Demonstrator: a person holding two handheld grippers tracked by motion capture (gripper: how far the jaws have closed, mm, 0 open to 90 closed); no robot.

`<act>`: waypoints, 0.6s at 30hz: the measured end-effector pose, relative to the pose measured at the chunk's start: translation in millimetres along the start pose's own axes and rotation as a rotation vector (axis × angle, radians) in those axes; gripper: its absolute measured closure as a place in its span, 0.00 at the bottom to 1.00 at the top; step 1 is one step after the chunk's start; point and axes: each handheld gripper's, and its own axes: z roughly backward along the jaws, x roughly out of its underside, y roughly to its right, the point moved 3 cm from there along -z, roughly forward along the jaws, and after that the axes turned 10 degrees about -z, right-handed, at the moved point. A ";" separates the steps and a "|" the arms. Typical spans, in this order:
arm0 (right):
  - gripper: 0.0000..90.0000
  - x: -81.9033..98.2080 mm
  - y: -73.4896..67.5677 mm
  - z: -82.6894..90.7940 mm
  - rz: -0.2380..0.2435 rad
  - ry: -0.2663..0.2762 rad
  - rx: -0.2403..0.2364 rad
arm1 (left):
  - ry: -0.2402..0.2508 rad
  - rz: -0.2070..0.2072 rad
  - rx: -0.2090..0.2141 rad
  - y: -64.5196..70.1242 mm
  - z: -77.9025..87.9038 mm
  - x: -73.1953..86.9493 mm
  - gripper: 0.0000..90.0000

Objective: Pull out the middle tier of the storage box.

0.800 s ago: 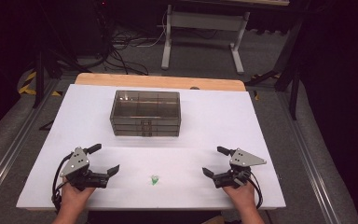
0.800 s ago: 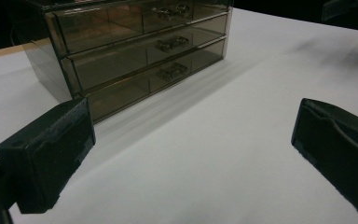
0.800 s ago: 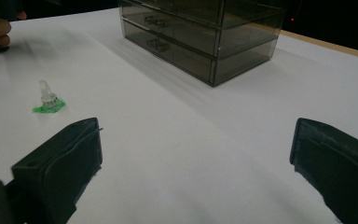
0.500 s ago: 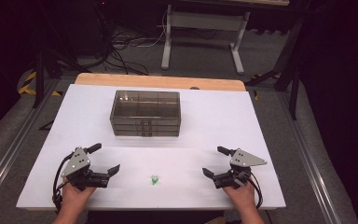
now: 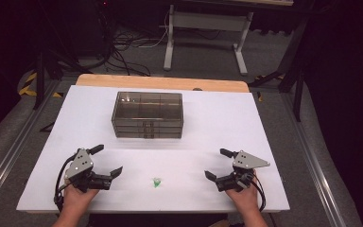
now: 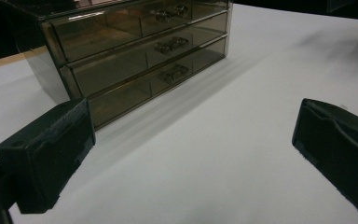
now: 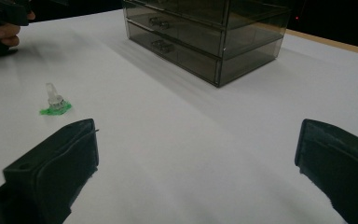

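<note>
Left gripper (image 5: pixel 106 160): held in the person's left hand (image 5: pixel 78 198) at the table's near edge, about 7 o'clock from the table's middle; jaws stand wide apart with nothing between them, bare white surface showing in the gap in the left gripper view.
Right gripper (image 5: pixel 216 163): held in the right hand (image 5: pixel 244 197) at the near edge, about 5 o'clock from the middle; jaws likewise spread, empty, pointing in towards the left.
Green piece (image 5: pixel 156 182): a small clear stub on a green base, standing on the table between the two grippers, at 6 o'clock from the middle, apart from both; in the right gripper view (image 7: pixel 54 104) it sits just beyond that gripper's left-hand jaw, not touching it.
Table (image 5: pixel 217 118): white top, a bare wooden strip along the far edge.
Drawer box (image 5: pixel 147 115): smoky see-through plastic, three drawers stacked, all pushed in, handles facing the person; at 12 o'clock from the middle, well apart from the grippers and the green piece.
Floor beyond (image 5: pixel 137 56): dark, with cables and a pale metal stand (image 5: pixel 205 21) at 12 o'clock.
</note>
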 end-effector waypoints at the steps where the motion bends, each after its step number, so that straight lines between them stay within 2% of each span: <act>1: 0.00 0.1 -0.3 -0.1 -0.001 -0.002 -0.001 | 0.000 -0.004 0.001 -0.2 -0.1 -0.4 0.01; 5: 0.00 0.5 -0.2 -0.3 -0.007 -0.005 -0.004 | -0.001 0.000 0.000 -1.2 -0.9 -2.0 0.02; 11: 0.00 1.2 -0.6 -1.9 -0.009 -0.012 -0.007 | -0.009 0.021 0.030 -3.3 -6.3 -7.7 0.03; 15: 0.00 1.5 -0.8 -2.3 -0.013 -0.019 -0.005 | 0.013 0.049 0.047 -7.2 -8.8 -13.9 0.04; 18: 0.00 1.7 -0.6 -2.5 -0.015 -0.020 -0.006 | 0.013 0.030 0.054 -7.4 -12.4 -19.5 0.04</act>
